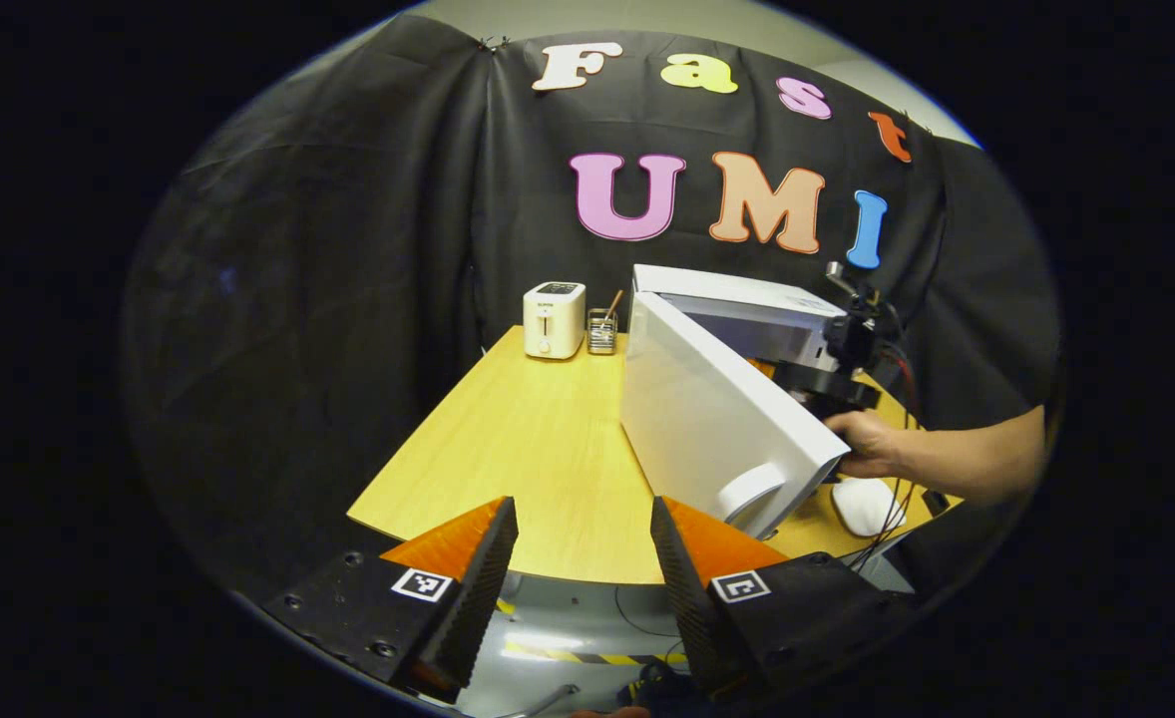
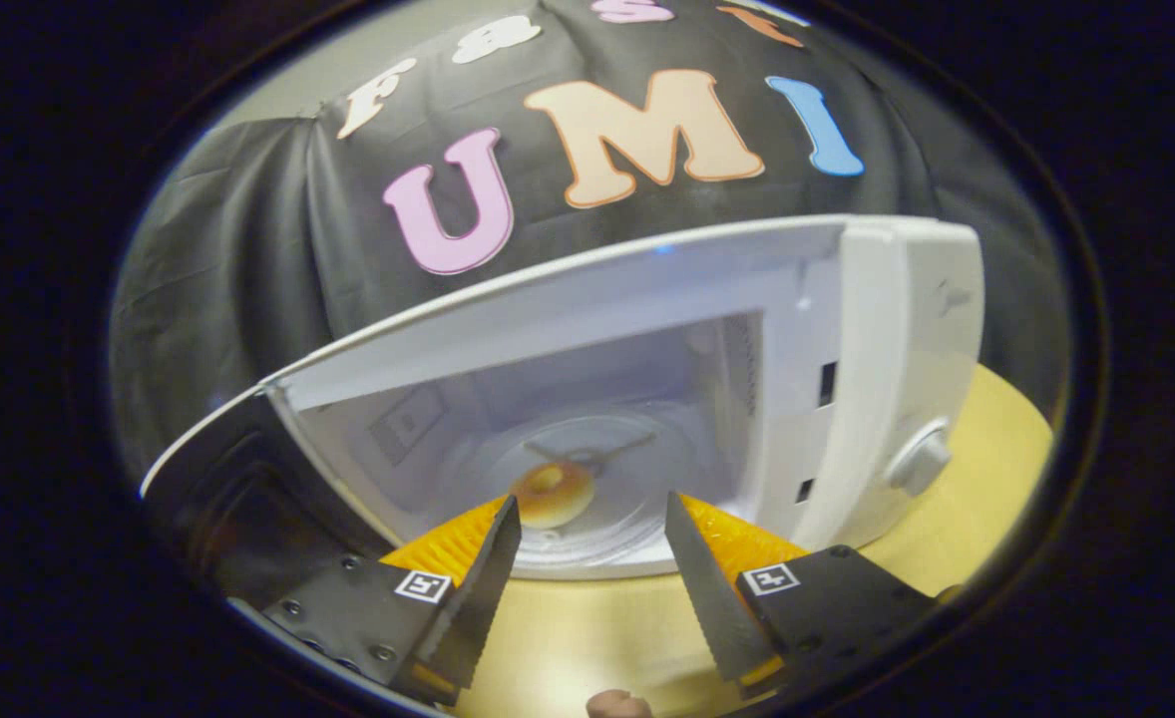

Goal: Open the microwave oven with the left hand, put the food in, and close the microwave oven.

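Note:
The white microwave (image 1: 737, 299) stands on the wooden table (image 1: 538, 449) with its door (image 1: 717, 419) swung wide open toward me. My left gripper (image 1: 583, 558) hangs open and holds nothing, short of the table's near edge, left of the door. In the right gripper view the cavity (image 2: 587, 399) faces me, and a round doughnut-like food (image 2: 553, 494) lies on the glass turntable (image 2: 627, 469). My right gripper (image 2: 592, 558) is open just in front of the cavity, with the food beyond its fingertips. A hand (image 1: 867, 444) holds the right gripper's black housing (image 1: 847, 349) behind the door.
A white toaster (image 1: 555, 319) and a small glass with sticks (image 1: 602, 329) stand at the table's far end. A white rounded object (image 1: 867, 504) and cables lie near the table's right edge. The control panel's knob (image 2: 917, 459) is right of the cavity. The open door (image 2: 208, 469) is at the left.

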The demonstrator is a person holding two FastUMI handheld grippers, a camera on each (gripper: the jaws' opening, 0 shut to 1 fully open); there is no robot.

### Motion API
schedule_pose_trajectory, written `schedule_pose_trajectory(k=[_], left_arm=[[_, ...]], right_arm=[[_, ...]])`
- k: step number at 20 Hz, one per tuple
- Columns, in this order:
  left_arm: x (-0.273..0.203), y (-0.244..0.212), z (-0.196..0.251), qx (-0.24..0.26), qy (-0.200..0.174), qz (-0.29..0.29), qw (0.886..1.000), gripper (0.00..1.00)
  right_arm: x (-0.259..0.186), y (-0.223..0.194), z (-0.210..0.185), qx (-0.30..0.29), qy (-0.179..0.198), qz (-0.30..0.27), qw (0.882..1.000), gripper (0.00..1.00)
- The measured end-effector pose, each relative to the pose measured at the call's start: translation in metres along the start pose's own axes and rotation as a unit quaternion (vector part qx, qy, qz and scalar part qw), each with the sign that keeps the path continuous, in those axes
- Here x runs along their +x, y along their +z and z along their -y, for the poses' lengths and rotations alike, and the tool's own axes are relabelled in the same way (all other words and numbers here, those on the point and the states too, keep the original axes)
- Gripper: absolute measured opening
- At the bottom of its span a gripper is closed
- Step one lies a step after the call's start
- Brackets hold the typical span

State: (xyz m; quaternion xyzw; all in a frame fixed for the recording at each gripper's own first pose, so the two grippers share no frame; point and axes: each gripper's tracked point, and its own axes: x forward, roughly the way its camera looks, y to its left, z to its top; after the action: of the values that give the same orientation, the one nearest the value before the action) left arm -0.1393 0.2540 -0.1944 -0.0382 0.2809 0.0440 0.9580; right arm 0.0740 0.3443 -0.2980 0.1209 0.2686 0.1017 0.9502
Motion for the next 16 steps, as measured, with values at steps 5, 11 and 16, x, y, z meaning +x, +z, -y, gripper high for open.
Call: schedule_pose_trajectory(k=[5,11,16], left_arm=[[0.011,-0.004,-0.036,0.018,0.088,0.009,0.996,0.21],[0.037,-0.030,0.020,0.023,0.021,-0.007,0.999,0.00],[0.065,-0.037,0.068,0.071,-0.021,-0.014,0.997,0.00]], right_arm=[[-0.088,0.025,0.000,-0.067,0.061,0.010,0.996,0.83],[-0.167,0.089,0.043,-0.069,0.036,0.050,0.996,0.83],[-0.195,0.143,0.080,-0.079,0.001,0.090,0.993,0.83]])
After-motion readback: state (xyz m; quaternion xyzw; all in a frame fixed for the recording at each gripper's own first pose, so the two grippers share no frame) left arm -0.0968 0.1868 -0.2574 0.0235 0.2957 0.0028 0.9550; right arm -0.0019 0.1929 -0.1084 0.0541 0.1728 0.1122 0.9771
